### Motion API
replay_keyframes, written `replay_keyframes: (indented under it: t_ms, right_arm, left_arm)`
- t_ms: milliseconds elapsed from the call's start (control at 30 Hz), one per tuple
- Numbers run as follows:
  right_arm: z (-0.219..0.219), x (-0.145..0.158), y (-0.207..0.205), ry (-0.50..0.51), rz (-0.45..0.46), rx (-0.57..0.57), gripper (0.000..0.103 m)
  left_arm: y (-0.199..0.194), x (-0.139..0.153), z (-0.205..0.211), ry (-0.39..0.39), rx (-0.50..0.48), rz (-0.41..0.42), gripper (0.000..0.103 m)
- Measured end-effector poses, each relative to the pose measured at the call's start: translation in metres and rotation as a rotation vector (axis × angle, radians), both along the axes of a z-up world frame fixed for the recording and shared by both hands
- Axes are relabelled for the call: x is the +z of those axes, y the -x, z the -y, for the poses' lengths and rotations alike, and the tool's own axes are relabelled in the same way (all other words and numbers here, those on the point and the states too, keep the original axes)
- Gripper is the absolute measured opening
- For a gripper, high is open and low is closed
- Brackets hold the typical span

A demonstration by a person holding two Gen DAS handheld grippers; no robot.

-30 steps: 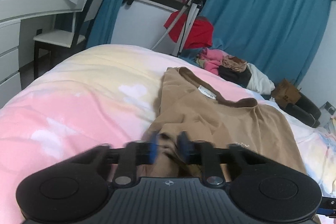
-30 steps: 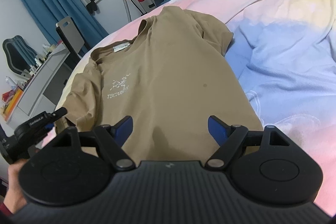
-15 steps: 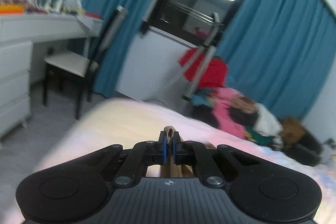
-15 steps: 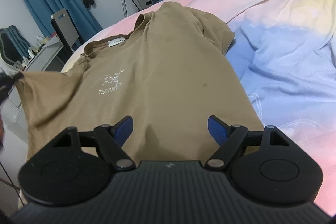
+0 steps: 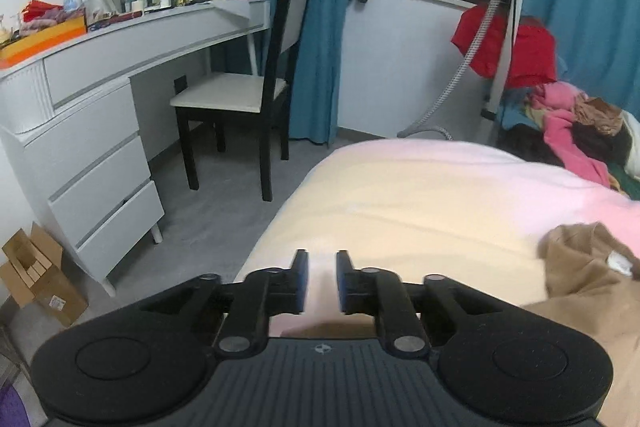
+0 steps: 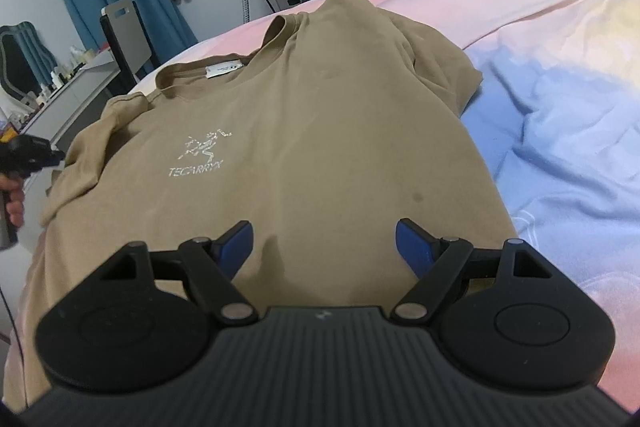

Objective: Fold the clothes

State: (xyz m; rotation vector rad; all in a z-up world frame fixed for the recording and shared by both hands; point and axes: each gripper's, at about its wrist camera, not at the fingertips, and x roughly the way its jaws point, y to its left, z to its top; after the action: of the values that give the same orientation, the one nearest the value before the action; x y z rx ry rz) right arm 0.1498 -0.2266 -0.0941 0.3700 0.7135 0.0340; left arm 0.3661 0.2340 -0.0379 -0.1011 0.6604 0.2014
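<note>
- Bed (image 6: pixel 560 115): one, with a pastel cover.
- T-shirt (image 6: pixel 304 147): one, tan, flat on the bed, chest print up.
- Right gripper (image 6: pixel 324 239): jaws wide apart over the hem, holding nothing.
- Left gripper (image 5: pixel 322 279): jaws have just been opening, a narrow gap, nothing between; the sleeve lies beside it.

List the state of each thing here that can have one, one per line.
Tan T-shirt: spread front-up on the bed, unfolded, left sleeve rumpled.
Left gripper: jaws just opened a little, nothing between them.
Right gripper: wide open, empty, over the shirt's lower part.
Desk drawers: shut.
Chair: at the desk, unoccupied.
</note>
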Motion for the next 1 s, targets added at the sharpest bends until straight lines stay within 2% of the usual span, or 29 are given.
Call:
replay_keyframes:
  t_ms: [33, 67, 167, 300, 367, 467, 567, 600, 633, 667, 700, 767, 900, 967, 1000]
  right_arm:
    - [0.001, 0.0, 0.0, -0.004, 0.002, 0.0, 0.08]
    - [0.001, 0.0, 0.0, -0.01, 0.002, -0.002, 0.08]
    - [0.003, 0.0, 0.0, -0.024, 0.001, -0.007, 0.08]
    - [0.002, 0.001, 0.001, -0.032, 0.0, -0.008, 0.08]
    - [0.002, 0.002, 0.001, -0.034, 0.001, -0.007, 0.08]
    - [0.002, 0.002, 0.003, -0.031, 0.0, -0.007, 0.08]
    - [0.001, 0.002, 0.004, -0.029, -0.002, -0.006, 0.08]
    - [0.001, 0.002, 0.005, -0.028, -0.003, -0.006, 0.08]
    - [0.001, 0.002, 0.005, -0.028, -0.003, -0.006, 0.08]
    - [0.001, 0.002, 0.005, -0.027, -0.004, -0.006, 0.08]
    - [0.001, 0.002, 0.006, -0.027, -0.005, -0.005, 0.08]
    - [0.0, 0.002, 0.006, -0.026, -0.006, -0.005, 0.08]
    - [0.001, 0.002, 0.007, -0.034, -0.008, -0.006, 0.08]
    - [0.001, 0.002, 0.007, -0.039, -0.008, -0.009, 0.08]
    - [0.001, 0.002, 0.007, -0.04, -0.007, -0.009, 0.08]
  left_arm:
    - [0.005, -0.001, -0.001, -0.005, -0.013, 0.009, 0.018]
    - [0.011, 0.0, 0.0, -0.009, -0.044, 0.025, 0.023]
    - [0.036, 0.005, 0.007, -0.007, -0.146, 0.062, 0.046]
    - [0.068, 0.006, 0.014, 0.091, -0.286, 0.037, 0.049]
    - [0.078, 0.002, 0.026, 0.083, -0.35, 0.014, 0.051]
    - [0.088, -0.01, 0.052, 0.003, -0.451, -0.028, 0.051]
    - [0.089, -0.03, 0.073, -0.154, -0.493, -0.102, 0.05]
    - [0.089, -0.037, 0.079, -0.211, -0.499, -0.131, 0.041]
    - [0.088, -0.039, 0.081, -0.219, -0.492, -0.142, 0.035]
    - [0.088, -0.037, 0.081, -0.193, -0.476, -0.139, 0.024]
    - [0.088, -0.035, 0.08, -0.168, -0.46, -0.137, 0.009]
    - [0.085, -0.023, 0.07, -0.068, -0.41, -0.107, 0.008]
    - [0.079, 0.015, 0.034, 0.171, -0.266, 0.016, 0.006]
    - [0.071, 0.031, 0.015, 0.234, -0.171, 0.064, 0.005]
    - [0.066, 0.037, 0.01, 0.227, -0.126, 0.078, 0.005]
